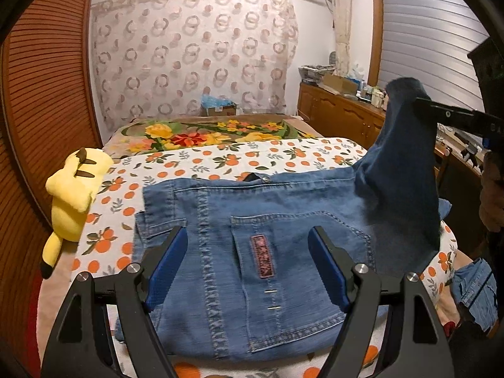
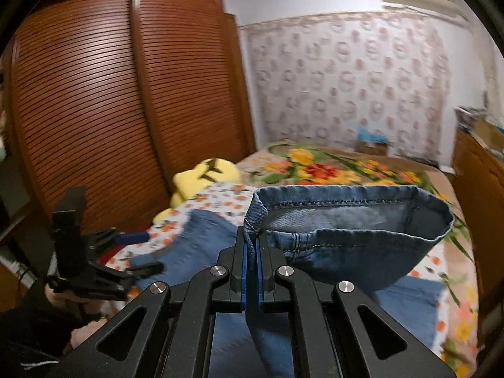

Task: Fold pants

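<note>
The jeans [image 1: 252, 252] lay seat-up on the orange-print bedsheet [image 1: 220, 160]. The right claw [image 2: 251, 245] pinched a leg hem [image 2: 346, 208], lifted, presumably to fold it over. The left claw [image 1: 249, 264] hovered above the back pocket [image 1: 283, 267], spread wide, gripping nothing.

Count: one pair of blue denim pants [image 1: 267, 252] on the bed. One yellow plush toy with a black-tipped tail [image 1: 74, 195] beside them. One brown cardboard box [image 1: 217, 108] at the far end. My two grippers, each with two blue-padded fingers [image 1: 167, 264].
</note>
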A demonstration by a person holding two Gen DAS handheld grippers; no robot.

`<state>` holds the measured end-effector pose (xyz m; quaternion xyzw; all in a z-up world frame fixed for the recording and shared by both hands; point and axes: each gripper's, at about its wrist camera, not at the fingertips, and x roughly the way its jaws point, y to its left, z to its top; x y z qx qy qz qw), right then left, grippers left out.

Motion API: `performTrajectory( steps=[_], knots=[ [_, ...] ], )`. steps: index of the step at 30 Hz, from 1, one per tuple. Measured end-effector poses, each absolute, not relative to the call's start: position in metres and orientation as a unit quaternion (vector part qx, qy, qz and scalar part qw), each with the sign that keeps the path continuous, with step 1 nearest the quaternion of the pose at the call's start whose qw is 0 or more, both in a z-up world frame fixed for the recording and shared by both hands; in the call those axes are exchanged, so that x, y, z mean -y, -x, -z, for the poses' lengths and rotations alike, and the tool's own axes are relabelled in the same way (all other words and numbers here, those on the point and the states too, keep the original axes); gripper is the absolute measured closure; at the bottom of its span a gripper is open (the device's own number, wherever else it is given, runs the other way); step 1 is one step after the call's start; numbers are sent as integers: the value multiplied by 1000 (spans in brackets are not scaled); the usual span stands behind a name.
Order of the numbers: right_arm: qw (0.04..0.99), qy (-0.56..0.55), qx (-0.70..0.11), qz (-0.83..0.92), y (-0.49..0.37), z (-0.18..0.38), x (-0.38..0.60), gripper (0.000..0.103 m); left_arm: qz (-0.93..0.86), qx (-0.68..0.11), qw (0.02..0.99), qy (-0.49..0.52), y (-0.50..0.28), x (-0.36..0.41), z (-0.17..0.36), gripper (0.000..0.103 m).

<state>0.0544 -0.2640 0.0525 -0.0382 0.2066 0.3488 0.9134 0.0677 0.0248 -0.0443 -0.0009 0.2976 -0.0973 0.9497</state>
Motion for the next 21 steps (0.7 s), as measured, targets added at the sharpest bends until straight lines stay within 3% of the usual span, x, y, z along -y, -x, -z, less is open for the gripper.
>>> performTrajectory(
  steps=[5, 7, 10, 21],
  knots=[
    [896, 57, -232, -374, -66, -43, 249, 94, 91, -297, 950, 6, -67, -34, 45, 23],
    [892, 72, -243, -373, -76, -40, 250, 77, 90, -298, 950, 8, -68, -36, 47, 23],
    [894, 71, -245, -369, -87, -47, 252, 68, 90, -300, 950, 9, -68, -36, 49, 23],
    [915, 71, -256, -304, -122, -38, 266, 58, 111, -315, 942, 4, -84, -19, 59, 23]
  ],
)
